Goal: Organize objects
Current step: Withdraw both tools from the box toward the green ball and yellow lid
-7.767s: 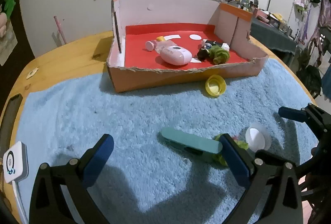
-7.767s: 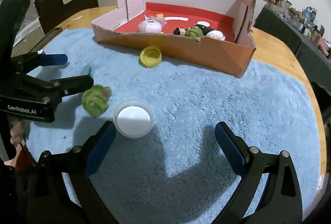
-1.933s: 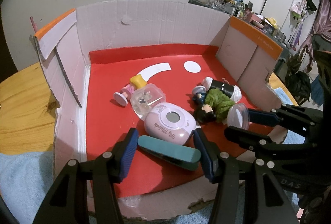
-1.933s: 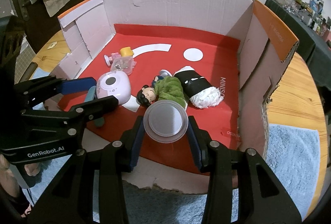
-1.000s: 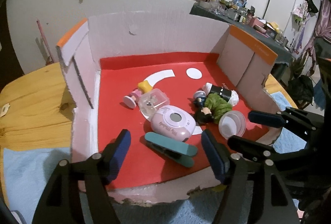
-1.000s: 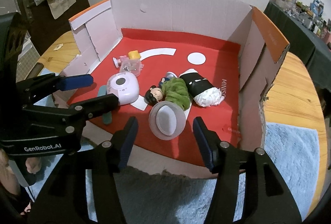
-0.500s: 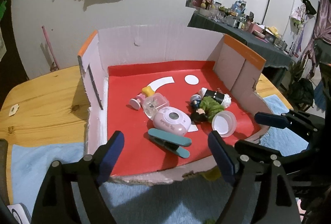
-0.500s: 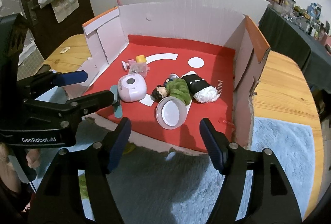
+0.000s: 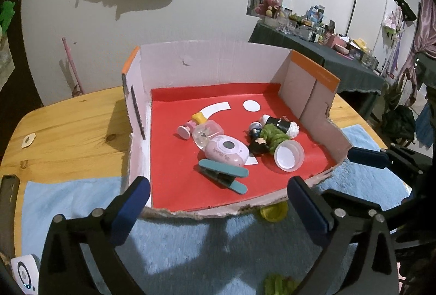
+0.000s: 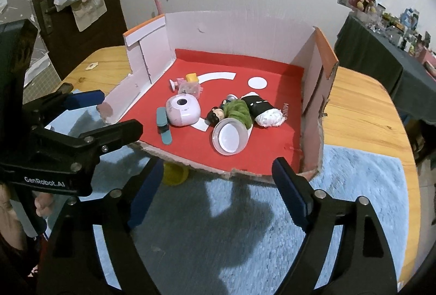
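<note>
Teal clip (image 9: 222, 175) lying flat on red floor of cardboard box (image 9: 207, 68), just ahead of left claw (image 9: 218, 202), touching pink round gadget (image 9: 226, 151) behind it. Clear round lid-cup (image 9: 288, 156) tipped on edge ahead of right claw (image 10: 218, 188), leaning against green plush doll (image 10: 239, 109) w/ dark-haired head; black-and-white roll toy (image 10: 263, 111) just beyond, to the right. Small clear bottle w/ yellow cap (image 9: 203, 124) and pink stopper further in, left of centre.

Both claws empty, jaws opening, nothing between pads; left one spread very wide. Both hang over blue fluffy mat (image 10: 340, 186) short of box's torn front wall (image 9: 218, 211), which stands between claws and contents.

Yellow cap (image 10: 174, 173) on mat outside box, half hidden under front wall, just left of right claw's left finger. Green fuzzy thing (image 9: 278, 284) at bottom edge of left view, cut off, hard to identify. White device (image 9: 23, 274) at lower-left corner, partly cut off. Wooden worktop (image 9: 68, 126) either side of box. Person's hand behind left claw barely visible, in shadow.

Vs approx 2 s ago: clip and lid-cup were clamped in the claws inside box; now released, resting on red floor, claws pulled back outside box.
</note>
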`<state>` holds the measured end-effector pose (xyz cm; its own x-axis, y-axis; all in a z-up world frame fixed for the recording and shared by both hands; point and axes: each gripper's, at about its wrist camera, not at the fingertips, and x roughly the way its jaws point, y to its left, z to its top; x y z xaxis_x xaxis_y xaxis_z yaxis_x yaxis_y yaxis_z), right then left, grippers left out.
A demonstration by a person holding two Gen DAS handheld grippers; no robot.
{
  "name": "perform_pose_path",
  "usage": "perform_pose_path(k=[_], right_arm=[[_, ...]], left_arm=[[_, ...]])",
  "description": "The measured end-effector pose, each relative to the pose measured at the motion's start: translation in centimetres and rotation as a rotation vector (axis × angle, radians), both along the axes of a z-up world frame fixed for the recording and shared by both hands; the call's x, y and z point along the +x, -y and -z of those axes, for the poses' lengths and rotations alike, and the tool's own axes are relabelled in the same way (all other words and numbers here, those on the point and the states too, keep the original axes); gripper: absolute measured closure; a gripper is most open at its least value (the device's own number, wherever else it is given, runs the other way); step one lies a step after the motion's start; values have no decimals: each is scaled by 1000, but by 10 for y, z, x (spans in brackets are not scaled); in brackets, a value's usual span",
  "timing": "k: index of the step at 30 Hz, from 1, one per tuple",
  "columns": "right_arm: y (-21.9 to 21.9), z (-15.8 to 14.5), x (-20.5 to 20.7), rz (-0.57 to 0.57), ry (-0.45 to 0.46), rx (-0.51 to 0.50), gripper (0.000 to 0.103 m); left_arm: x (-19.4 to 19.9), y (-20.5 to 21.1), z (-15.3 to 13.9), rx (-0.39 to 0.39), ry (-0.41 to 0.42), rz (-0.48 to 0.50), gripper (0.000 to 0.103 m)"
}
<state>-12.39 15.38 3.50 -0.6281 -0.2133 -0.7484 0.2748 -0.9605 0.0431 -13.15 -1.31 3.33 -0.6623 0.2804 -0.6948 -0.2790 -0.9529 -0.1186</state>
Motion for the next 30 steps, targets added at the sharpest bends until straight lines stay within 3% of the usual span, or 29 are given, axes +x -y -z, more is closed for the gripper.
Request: perform_pose_path(k=[20,30], right_arm=[[3,-4,40,-5,-25,10,6],[-6,2,58,12,-18,14,6]], left_arm=[[32,6,2,-3,9,-10,0],[51,3,12,-16,28,-3,0]])
